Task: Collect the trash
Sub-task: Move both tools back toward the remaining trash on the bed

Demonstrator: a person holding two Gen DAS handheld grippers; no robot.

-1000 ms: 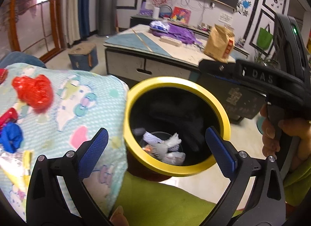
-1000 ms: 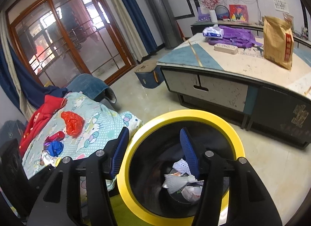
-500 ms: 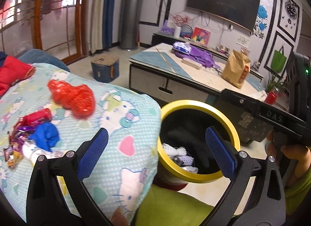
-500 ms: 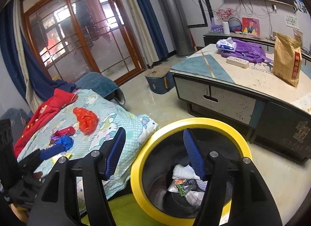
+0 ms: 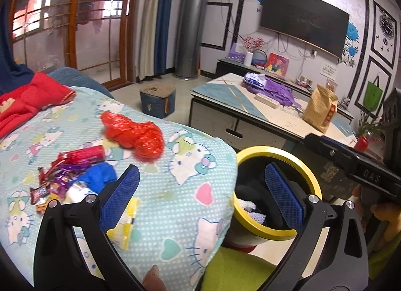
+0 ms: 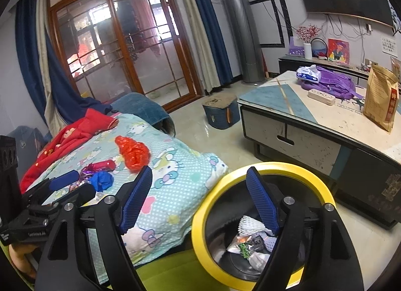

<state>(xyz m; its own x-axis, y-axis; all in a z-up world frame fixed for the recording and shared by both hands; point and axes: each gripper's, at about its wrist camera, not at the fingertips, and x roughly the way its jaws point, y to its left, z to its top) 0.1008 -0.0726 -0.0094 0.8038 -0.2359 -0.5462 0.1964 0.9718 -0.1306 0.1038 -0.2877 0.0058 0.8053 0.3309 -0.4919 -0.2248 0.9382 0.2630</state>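
Right wrist alone shows trash inside the bin (image 6: 200,218); both jaws apart, the right's just widened.

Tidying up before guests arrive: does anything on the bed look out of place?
Yes. Litter lies on the cartoon-print blanket: a crumpled red plastic bag, a blue wad, candy wrappers and a yellow wrapper. The yellow-rimmed bin beside it already holds trash.

"DAS" on the right claw (image 5: 323,140) body
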